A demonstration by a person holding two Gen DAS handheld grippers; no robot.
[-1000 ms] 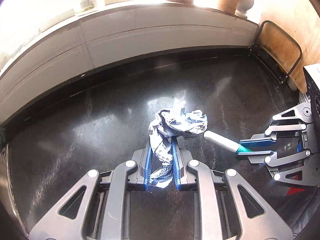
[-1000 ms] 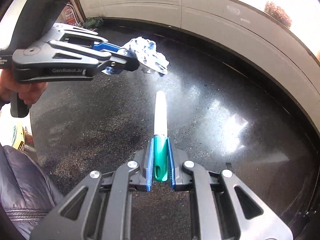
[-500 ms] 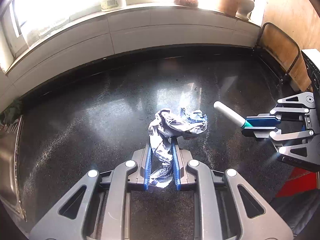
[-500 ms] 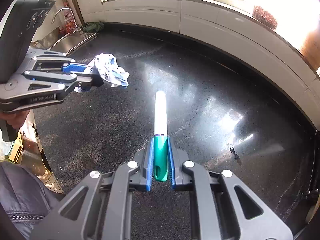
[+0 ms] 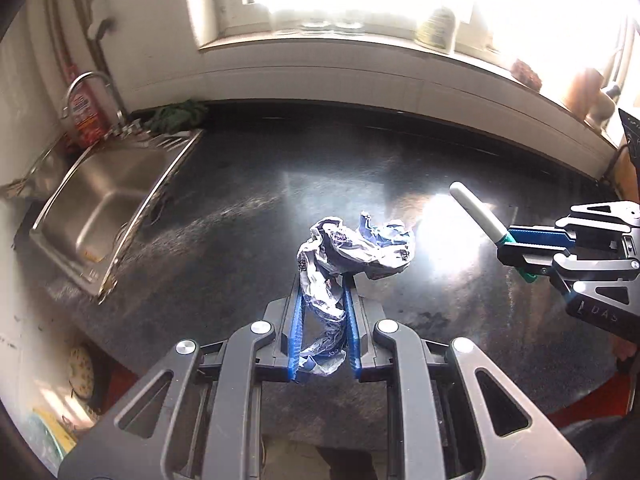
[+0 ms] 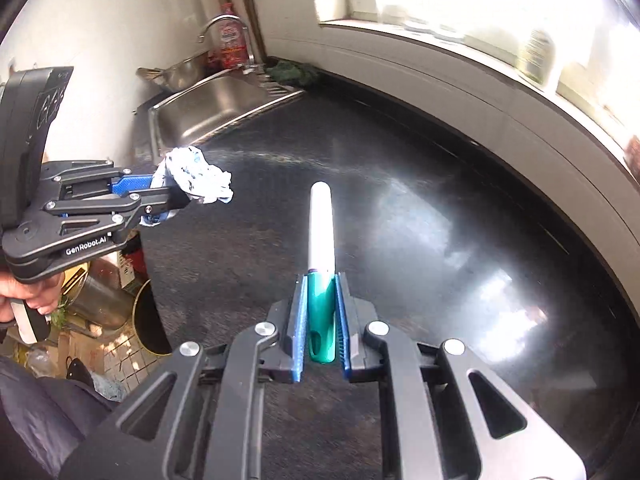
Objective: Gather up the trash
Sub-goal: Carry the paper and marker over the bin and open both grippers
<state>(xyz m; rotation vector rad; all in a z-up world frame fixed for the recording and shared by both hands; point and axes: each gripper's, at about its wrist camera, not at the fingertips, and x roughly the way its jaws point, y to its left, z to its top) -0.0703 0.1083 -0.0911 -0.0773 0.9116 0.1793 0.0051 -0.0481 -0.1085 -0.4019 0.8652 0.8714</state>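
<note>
Crumpled wrapper [image 5: 352, 252], pinched low between the blue pads of the left gripper [image 5: 323, 320], jaws nearly closed on its twisted tail so the loose bulk balloons out in front, well above the black counter [image 5: 240, 216]. Off to the right, the right gripper [image 5: 516, 246] carrying a pen [image 5: 478, 212], white end poking out toward the far edge. Sink [image 5: 108, 204] at the counter's left end.

Over to the right wrist view: pen [image 6: 321, 240] clamped by its green cap, jaws fully closed on it, white barrel pointing forward, gripped at one end probably for a clean drop. Left gripper [image 6: 164, 196] at left, wrapper [image 6: 196, 178] hanging past the counter's left edge, likely bound for a bin below, though none clearly identifiable.
</note>
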